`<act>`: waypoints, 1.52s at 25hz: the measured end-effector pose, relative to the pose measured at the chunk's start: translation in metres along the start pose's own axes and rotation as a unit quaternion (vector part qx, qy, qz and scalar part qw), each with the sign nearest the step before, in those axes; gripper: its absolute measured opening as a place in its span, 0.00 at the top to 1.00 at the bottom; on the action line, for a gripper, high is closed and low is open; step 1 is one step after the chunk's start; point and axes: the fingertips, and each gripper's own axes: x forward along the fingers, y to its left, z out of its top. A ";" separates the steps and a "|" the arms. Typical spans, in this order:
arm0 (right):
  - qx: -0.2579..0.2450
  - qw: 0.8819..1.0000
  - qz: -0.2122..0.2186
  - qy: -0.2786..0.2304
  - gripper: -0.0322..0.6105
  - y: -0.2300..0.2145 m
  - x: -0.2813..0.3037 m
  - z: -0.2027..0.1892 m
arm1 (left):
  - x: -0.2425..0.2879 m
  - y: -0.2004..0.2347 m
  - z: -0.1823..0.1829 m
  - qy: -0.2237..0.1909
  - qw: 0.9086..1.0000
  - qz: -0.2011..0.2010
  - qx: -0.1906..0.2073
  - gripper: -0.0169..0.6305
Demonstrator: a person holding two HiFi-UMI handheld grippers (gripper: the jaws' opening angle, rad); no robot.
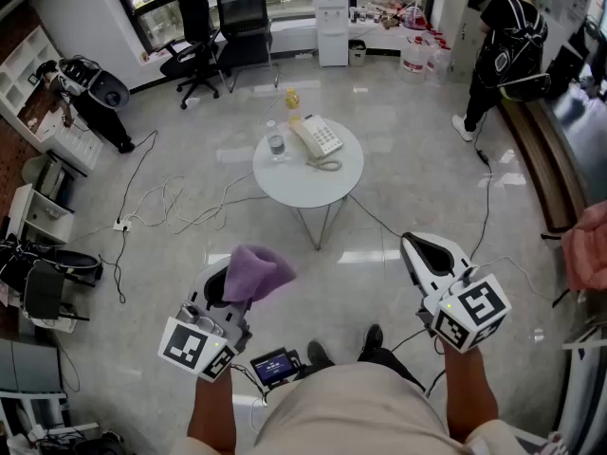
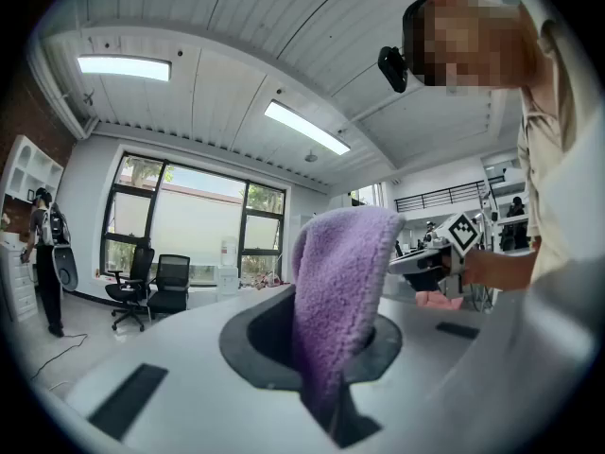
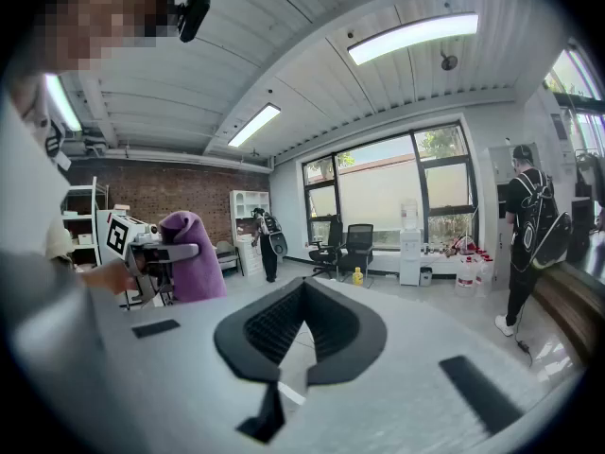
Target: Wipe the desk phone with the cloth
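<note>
The desk phone (image 1: 316, 137), pale with a coiled cord, lies on a small round white table (image 1: 308, 186) some way ahead of me. My left gripper (image 1: 228, 287) is held low at my waist, shut on a purple cloth (image 1: 254, 271) that stands up out of its jaws. In the left gripper view the cloth (image 2: 340, 263) fills the gap between the jaws and droops over to the right. My right gripper (image 1: 419, 246) is at the same height on the other side, shut with nothing in it; its tips (image 3: 301, 334) meet. Both grippers are well short of the table.
A glass (image 1: 276, 146) and a yellow bottle (image 1: 292, 98) share the table with the phone. Cables (image 1: 180, 202) trail over the floor to the left. Office chairs (image 1: 213, 36) and a water dispenser (image 1: 331, 27) stand by the windows. A person with a backpack (image 1: 507, 41) stands far right.
</note>
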 end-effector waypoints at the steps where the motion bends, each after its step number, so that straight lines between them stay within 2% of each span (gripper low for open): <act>1: 0.001 1.000 0.000 0.001 0.96 0.000 0.002 -0.001 | 0.001 0.002 -0.001 0.001 1.000 -0.001 -0.001 0.92; 13: 0.006 1.000 -0.007 0.007 0.96 0.000 0.026 -0.008 | 0.009 0.023 -0.013 0.006 1.000 -0.010 -0.008 0.92; 28: 0.006 1.000 -0.006 0.007 0.96 0.027 0.064 0.001 | -0.007 0.063 -0.019 -0.003 1.000 -0.024 -0.017 0.92; 34: 0.043 0.999 0.007 -0.007 0.96 -0.004 0.100 0.003 | 0.017 0.082 -0.032 0.010 1.000 -0.010 -0.024 0.92; 38: 0.057 0.998 0.030 -0.014 0.96 -0.031 0.141 0.003 | 0.038 0.103 -0.037 0.024 0.999 0.015 -0.019 0.92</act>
